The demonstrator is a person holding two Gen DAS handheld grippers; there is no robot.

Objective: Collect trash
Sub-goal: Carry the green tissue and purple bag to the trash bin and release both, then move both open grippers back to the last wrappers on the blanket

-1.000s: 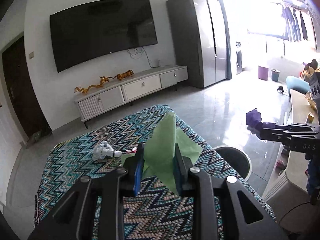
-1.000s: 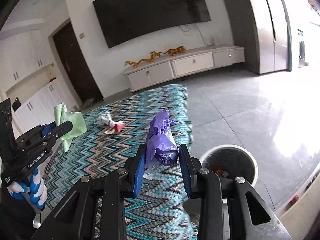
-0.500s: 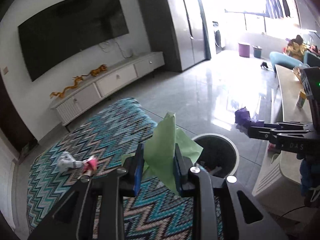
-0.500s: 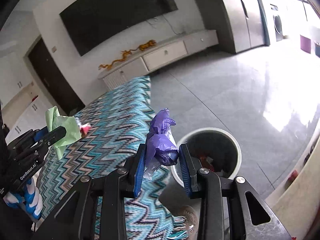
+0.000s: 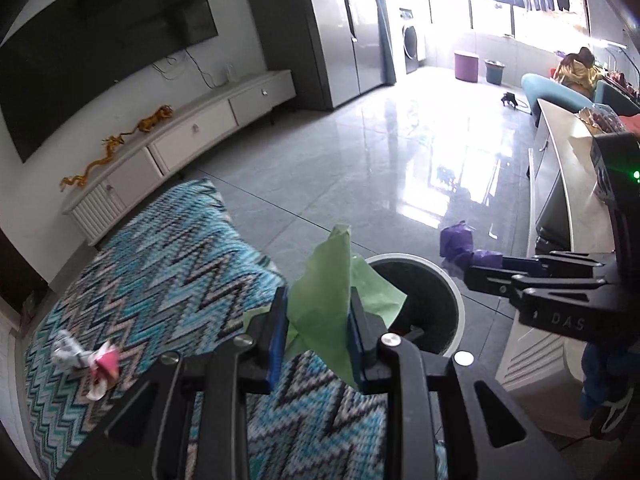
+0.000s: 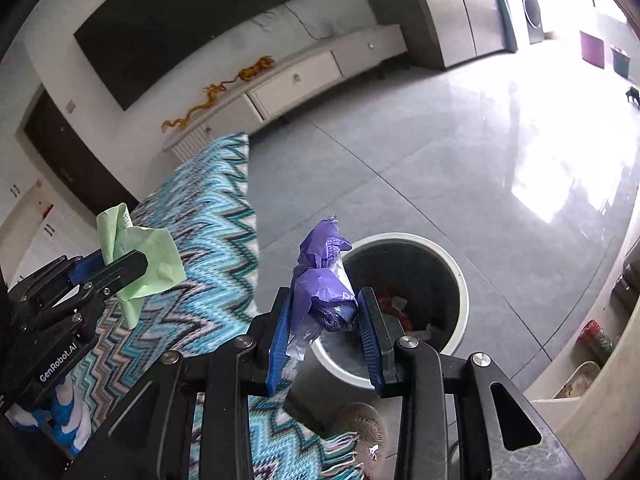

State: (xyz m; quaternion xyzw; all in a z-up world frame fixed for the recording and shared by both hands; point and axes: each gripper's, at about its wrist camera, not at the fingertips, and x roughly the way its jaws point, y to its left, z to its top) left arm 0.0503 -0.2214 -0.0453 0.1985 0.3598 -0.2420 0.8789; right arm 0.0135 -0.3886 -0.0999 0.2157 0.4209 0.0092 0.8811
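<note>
My left gripper (image 5: 316, 336) is shut on a crumpled green paper (image 5: 324, 292) and holds it above the table's edge, just left of the round white-rimmed trash bin (image 5: 456, 292). My right gripper (image 6: 326, 320) is shut on a crumpled purple wrapper (image 6: 324, 280) and holds it by the near-left rim of the bin (image 6: 460, 276), which has trash in it. The green paper also shows in the right wrist view (image 6: 156, 256), and the purple wrapper in the left wrist view (image 5: 460, 244). A white and pink wrapper (image 5: 86, 358) lies on the zigzag tablecloth (image 5: 160, 264).
The bin stands on a glossy grey tiled floor (image 6: 460, 160) beside the cloth-covered table (image 6: 216, 208). A white TV cabinet (image 5: 192, 136) and a grey fridge (image 5: 344, 28) stand against the far wall. A pale counter (image 5: 568, 200) runs along the right.
Both grippers have swung right, away from the table and toward the bin, each still holding its trash. The bin now sits nearer and larger in both views.
</note>
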